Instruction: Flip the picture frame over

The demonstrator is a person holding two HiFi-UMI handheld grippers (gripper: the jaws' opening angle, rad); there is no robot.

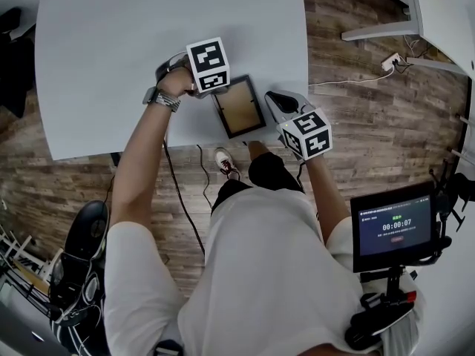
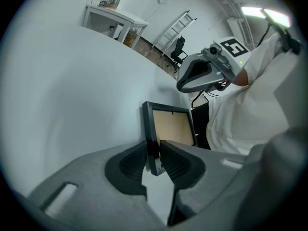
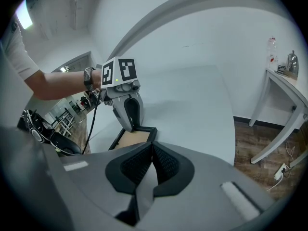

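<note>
Frame's place: the picture frame (image 1: 239,106) lies flat on the table (image 1: 148,35), close to the table's near edge and right of its middle.
Left gripper: the left gripper (image 2: 154,150) straddles the frame's left rail. Its jaws are partly apart, the rail stands between the pads, and I see no firm squeeze.
Right gripper: the right gripper (image 3: 150,148) hovers over the table just right of the frame, jaws together on nothing.
Facing: a tan panel inside the black border looks up. It seems to be the backing board, though I can't be sure.
Long axis: it runs from the table's near edge toward the far side, skewed a little.
Doing the step well: I'd bite the rail at mid-length, not at a corner. Tip the frame about its opposite long edge and let the right gripper stop that edge sliding. Keep it clear of the table's near edge, since a slip there drops it to the floor.
</note>
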